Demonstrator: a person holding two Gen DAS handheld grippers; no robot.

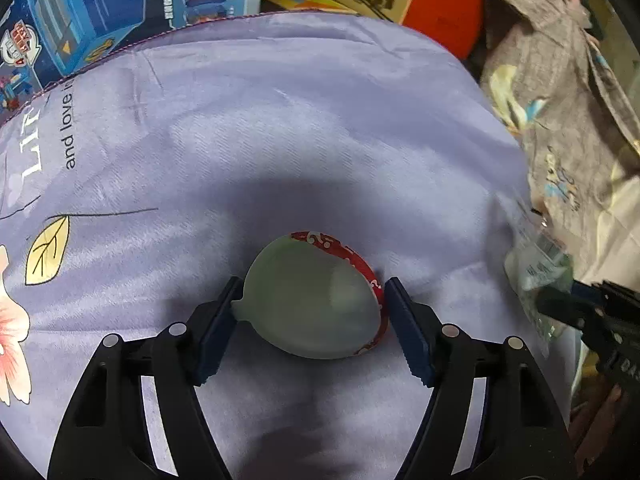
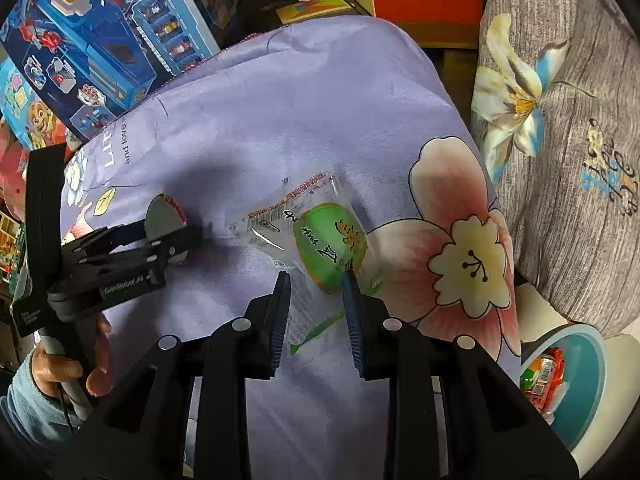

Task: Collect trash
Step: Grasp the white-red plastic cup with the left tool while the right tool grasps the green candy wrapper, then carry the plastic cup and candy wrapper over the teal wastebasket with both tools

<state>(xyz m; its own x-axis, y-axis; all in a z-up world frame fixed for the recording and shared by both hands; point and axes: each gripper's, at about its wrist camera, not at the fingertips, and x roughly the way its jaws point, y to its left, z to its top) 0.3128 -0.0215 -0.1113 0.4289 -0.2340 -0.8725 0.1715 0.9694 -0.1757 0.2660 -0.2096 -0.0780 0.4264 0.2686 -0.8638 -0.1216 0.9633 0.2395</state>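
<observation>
We've got some trash in the bin (image 2: 592, 412) already, but our left gripper (image 1: 310, 316) only straddles the lid (image 1: 316, 300), jaws apart, and the right gripper (image 2: 316, 300), also unclenched, brackets the wrapper (image 2: 316, 236) on the cloth (image 2: 320, 100).

The support is a surface covered with a lilac cloth (image 2: 320, 92). The cloth has printed pink flowers, a yellow leaf and some white and black letters near its far left edge, and it shows soft folds.

2 things lie directly on it. 1 is a round foil lid (image 1: 320, 300) with a pale inner side and a red printed rim, tilted with 1 edge raised. The other is a clear plastic wrapper (image 2: 316, 236) with a green round label, lying to the right of the lid, apart from it.
</observation>
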